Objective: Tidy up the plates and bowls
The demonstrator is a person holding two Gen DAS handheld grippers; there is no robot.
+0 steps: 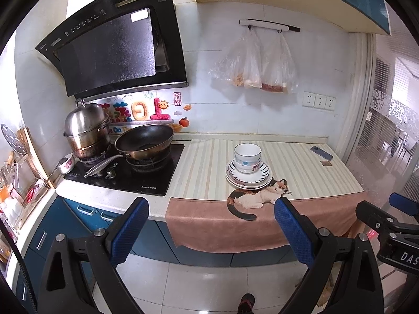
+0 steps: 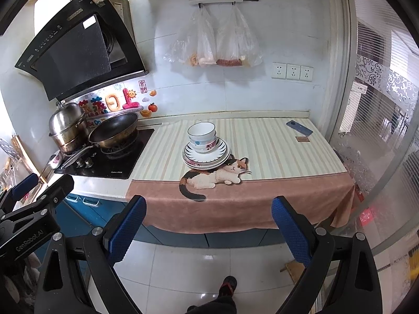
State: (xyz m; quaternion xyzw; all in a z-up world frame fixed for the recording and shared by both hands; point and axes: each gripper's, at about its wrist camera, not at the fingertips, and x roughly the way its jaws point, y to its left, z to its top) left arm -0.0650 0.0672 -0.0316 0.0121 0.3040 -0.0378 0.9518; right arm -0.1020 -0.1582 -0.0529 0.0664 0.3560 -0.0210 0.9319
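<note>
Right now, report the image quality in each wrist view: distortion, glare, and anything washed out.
Left wrist view: strong fisheye bending with dark corners; the window side is washed out; the stacked bowls are sharp. Right wrist view: same barrel distortion; the glass door is hazy with glare; the floor tiles reflect light; the plates stay clear.

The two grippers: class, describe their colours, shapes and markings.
Left gripper and right gripper match: black angular frames with silver bolts, and jaws faced with blue textured pads. White lettering marks each body: "GenRobot.AI" on the left, "DAS" partly visible on the right.
</note>
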